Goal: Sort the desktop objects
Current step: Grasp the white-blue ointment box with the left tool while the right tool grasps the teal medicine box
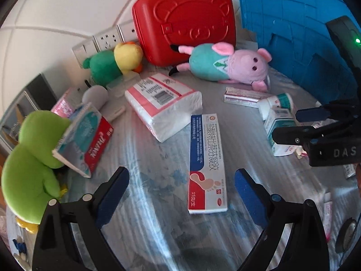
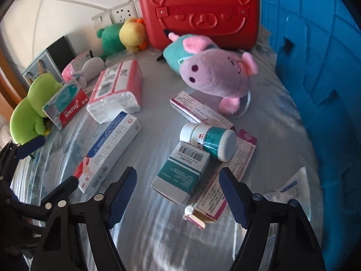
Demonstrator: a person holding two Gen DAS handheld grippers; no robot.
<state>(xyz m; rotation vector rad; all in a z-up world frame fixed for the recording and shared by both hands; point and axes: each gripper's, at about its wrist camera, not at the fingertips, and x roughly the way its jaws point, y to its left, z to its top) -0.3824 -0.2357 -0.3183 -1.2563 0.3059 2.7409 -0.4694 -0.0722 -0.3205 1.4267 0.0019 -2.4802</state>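
Note:
A grey cloth is strewn with medicine boxes and plush toys. My left gripper (image 1: 180, 180) stands open just above the cloth, and a long blue, red and white ointment box (image 1: 207, 162) lies ahead between its fingers, untouched. My right gripper (image 2: 178, 176) is open over a teal and white box (image 2: 180, 174), whose near end lies between the fingers without contact. A white bottle (image 2: 209, 140) rests on that box beside a magenta-edged box (image 2: 225, 176). In the left wrist view the right gripper (image 1: 300, 124) hovers at the right edge.
A red case (image 1: 185, 24) and a blue basket (image 1: 293, 22) stand at the back. A pink pig plush (image 2: 214, 76), a green frog plush (image 1: 29, 169), a duck plush (image 1: 126, 56), a tissue pack (image 1: 162, 103) and a Tylenol box (image 2: 65, 108) crowd the cloth.

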